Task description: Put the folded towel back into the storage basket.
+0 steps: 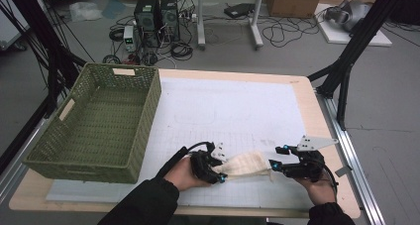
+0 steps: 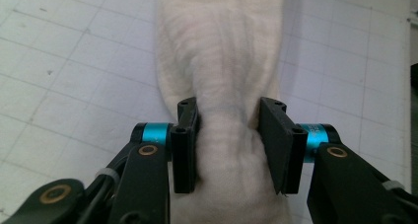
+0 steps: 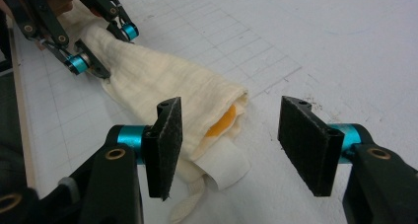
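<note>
Work in hand: handling the cream-coloured, crinkled cotton drawstring pouch [image 1: 246, 164] that lies on the white gridded mat [image 1: 237, 111] of the desk [image 1: 317, 116].
Left tongs [image 2: 229, 145]: clenched around the pouch's gathered end; the cloth bunches between the pads and both pads press into it.
Right tongs [image 3: 244, 145]: released, jaws standing wide, nothing between them.
Pouch position: stretched between the two tongs; its open mouth lies just ahead of the right tongs, beside their left pad.
Pouch contents: an orange object [image 3: 222, 123] shows inside the mouth; what it is cannot be told.
Loose parts: a white label tab [image 3: 224, 167] and a cream cord [image 3: 190, 206] hang at the mouth.
Step, as judged: one end anchored, the mouth not yet gripped.
Next move calls for: right tongs advanced to one edge of the mouth and closed on cloth only, clear of the cord.
Olive-green woven basket [image 1: 94, 123]: well away from the left tongs, on their far side from the pouch.
</note>
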`<control>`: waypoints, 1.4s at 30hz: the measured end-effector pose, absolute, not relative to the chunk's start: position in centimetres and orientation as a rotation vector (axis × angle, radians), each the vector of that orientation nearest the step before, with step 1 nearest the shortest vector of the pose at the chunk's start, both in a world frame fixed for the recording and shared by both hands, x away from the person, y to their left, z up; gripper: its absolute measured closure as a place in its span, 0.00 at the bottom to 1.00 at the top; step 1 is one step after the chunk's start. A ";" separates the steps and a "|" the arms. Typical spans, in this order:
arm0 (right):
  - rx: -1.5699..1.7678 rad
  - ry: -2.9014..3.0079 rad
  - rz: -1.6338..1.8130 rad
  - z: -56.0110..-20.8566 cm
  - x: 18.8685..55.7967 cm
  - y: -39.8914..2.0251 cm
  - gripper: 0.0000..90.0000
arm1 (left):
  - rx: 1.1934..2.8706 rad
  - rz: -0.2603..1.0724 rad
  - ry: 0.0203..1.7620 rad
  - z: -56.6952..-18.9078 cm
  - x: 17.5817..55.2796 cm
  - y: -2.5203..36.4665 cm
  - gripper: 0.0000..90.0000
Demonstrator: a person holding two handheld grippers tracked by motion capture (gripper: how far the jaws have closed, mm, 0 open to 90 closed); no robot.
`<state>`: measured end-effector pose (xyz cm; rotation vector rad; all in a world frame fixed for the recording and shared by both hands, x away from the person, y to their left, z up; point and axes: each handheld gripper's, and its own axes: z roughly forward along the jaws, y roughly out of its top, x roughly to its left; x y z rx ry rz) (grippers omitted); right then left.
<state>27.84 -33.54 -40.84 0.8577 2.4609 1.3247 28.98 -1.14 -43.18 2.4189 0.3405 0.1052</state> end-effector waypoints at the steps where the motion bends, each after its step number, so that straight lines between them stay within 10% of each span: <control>1: 0.860 2.459 1.326 -40.8 27.8 -33.5 0.47 | 2.414 0.122 0.337 -43.2 28.9 -1.1 0.69; 6: 0.851 2.453 1.331 -40.7 27.8 -33.5 0.47 | 2.430 0.167 0.378 -42.9 28.8 -1.5 0.89; 42: 0.923 2.449 1.360 -41.3 28.1 -34.2 0.35 | 1.932 -0.146 0.799 -39.3 32.4 4.6 0.91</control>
